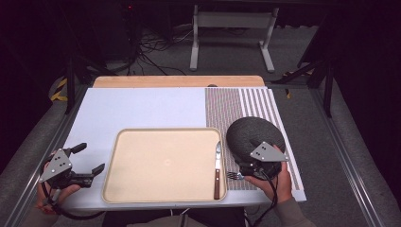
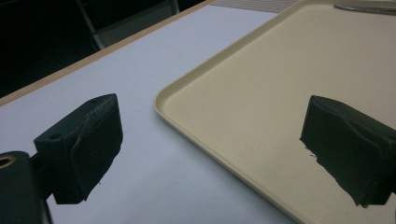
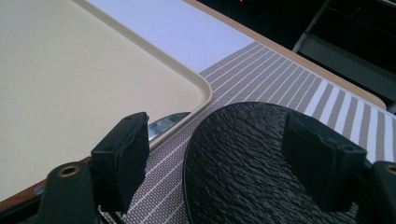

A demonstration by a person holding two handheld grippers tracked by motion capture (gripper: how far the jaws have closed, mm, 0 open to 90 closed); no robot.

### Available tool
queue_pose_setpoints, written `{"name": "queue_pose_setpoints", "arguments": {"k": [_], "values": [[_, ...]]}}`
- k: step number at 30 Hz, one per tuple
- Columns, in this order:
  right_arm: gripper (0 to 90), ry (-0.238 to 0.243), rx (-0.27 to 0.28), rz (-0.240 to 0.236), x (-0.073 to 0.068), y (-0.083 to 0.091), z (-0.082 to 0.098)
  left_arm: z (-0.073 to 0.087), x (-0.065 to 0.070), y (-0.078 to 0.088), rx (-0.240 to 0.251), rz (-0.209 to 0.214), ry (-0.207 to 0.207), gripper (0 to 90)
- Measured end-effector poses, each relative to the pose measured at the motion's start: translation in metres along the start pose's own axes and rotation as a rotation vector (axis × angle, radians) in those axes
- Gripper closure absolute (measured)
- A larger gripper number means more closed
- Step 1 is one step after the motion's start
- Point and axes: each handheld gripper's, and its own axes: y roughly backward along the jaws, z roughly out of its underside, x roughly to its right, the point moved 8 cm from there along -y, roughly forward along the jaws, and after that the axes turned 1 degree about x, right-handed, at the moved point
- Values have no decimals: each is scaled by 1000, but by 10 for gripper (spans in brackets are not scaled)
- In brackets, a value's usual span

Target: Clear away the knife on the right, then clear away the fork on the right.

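Note:
A beige tray [image 1: 161, 165] lies at the near middle of the table, and a wooden-handled knife [image 1: 217, 170] rests along its right rim. A dark, rough-textured round plate [image 1: 253, 132] sits on a striped placemat [image 1: 236, 101] to the right of the tray. A fork [image 1: 234, 176] lies between tray and plate. My right gripper [image 1: 250, 163] hovers at the plate's near edge; in the right gripper view it [image 3: 219, 154] stands open, with the plate [image 3: 243, 158] below the gap and the knife blade [image 3: 166, 123] behind one jaw. My left gripper [image 1: 91, 158] is open and holds nothing, left of the tray [image 2: 261, 93].
The table top is a pale board [image 1: 142, 106] with a wooden strip at its far edge. Beyond it are a grey floor, cables and the legs of a stand [image 1: 231, 28]. Metal rails run along both sides of the table.

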Motion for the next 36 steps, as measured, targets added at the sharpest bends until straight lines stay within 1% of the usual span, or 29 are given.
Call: {"name": "queue_pose_setpoints", "arguments": {"k": [1, 2, 5, 7, 10, 11, 14, 16, 17, 19, 22, 23, 24, 25, 28, 30, 31, 32, 36], "values": [[236, -1, 1, 8, 2, 2, 1, -1, 0, 0, 1, -3, -1, 61], [223, -13, 6, 7, 3, 5, 1, -1, 0, 0, 0, -4, -5, 61], [219, -27, 2, 15, 7, 10, 4, -3, 0, 0, 13, -5, 2, 61], [215, -41, -11, 6, 9, 13, 8, -2, 0, 0, 6, -3, -1, 60], [206, -37, -42, -26, 10, 14, 13, -2, 0, -1, 9, -4, -4, 59], [205, -32, -46, -26, 10, 15, 13, -3, 0, -1, 8, -4, -1, 59], [202, -45, -46, -28, 13, 18, 13, -4, 0, -1, 13, -8, -2, 59], [199, -49, -60, -30, 16, 22, 17, -4, 0, -1, 9, -11, -9, 59], [199, -54, -69, -28, 16, 25, 20, -3, -1, -1, 9, -12, -8, 59], [199, -43, -91, -24, 17, 31, 26, -3, -2, 0, 9, -15, -5, 59], [218, -62, -115, -26, 19, 43, 39, -4, -1, 0, 12, -17, -7, 59], [218, -62, -115, -26, 19, 43, 39, -3, -1, 0, 8, -16, -6, 59], [231, -69, -127, -33, 20, 45, 43, -4, -1, -1, 7, -17, -9, 59], [236, -61, -149, -24, 21, 48, 49, -4, 0, -1, 10, -17, -11, 59], [270, -79, -164, -42, 22, 55, 57, -4, 1, -1, 2, -16, -18, 59], [286, -94, -175, -55, 23, 57, 63, -4, 1, -1, 1, -17, -21, 59], [288, -100, -198, -58, 22, 56, 70, -4, 1, -1, 1, -19, -20, 58], [288, -100, -198, -58, 22, 56, 70, -4, 1, -1, 3, -18, -19, 58], [316, -103, -238, -69, 21, 54, 81, -4, 1, -1, -1, -17, -20, 58]]}}
